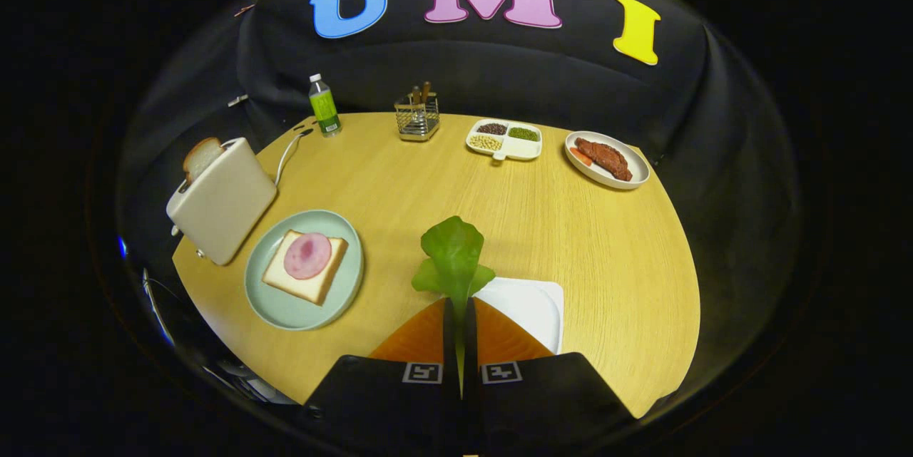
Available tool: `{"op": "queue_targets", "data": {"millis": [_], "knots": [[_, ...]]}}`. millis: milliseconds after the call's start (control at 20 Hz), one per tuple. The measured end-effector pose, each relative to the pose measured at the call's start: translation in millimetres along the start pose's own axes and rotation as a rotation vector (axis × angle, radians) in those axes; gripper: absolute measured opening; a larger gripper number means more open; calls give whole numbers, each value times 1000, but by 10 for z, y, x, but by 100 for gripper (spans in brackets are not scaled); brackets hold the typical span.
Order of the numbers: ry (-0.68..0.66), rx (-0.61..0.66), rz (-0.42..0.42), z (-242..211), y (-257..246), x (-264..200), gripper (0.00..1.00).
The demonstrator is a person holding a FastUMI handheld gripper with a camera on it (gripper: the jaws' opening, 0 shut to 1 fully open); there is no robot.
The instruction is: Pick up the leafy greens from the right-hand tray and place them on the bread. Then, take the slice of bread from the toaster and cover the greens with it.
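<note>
Gripper (460,314): clamped on greens (454,250), leaf upright just ahead of fingertips, lifted above white tray (531,304). Bread (307,268) with ham, on plate (285,304): ahead-left, uncovered; greens not yet placed. Toaster (221,200), slice (202,156) still in slot: beyond plate. Far side of worktop (556,229): bottle, cutlery rack, divided dish, meat plate. Path to bread looks clear.

Bottle (324,106): green label, upright at far table edge.
Wire caddy (417,118): utensils inside.
Divided dish (504,139): beans, grains.
Plate (628,182): meat (605,157).
Table (542,229): wooden.
</note>
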State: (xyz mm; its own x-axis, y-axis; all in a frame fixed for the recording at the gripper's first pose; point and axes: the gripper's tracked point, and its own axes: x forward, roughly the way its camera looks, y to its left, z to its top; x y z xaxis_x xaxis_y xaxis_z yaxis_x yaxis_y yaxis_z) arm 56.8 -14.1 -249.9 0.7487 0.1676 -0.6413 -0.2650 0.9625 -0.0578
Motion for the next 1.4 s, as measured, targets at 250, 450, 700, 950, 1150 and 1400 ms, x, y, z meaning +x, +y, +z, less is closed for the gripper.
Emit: {"op": "queue_targets", "data": {"millis": [250, 450, 700, 950, 1150, 1400], "knots": [[-69, -47, 17, 330, 473, -165, 5], [-85, -74, 63, 483, 959, -158, 5], [-64, -136, 94, 473, 1446, 62, 5], [-12, -147, 94, 369, 1761, 358, 5], [0, -158, 93, 346, 1917, 536, 6], [56, -143, 103, 211, 2077, 731, 10]]}}
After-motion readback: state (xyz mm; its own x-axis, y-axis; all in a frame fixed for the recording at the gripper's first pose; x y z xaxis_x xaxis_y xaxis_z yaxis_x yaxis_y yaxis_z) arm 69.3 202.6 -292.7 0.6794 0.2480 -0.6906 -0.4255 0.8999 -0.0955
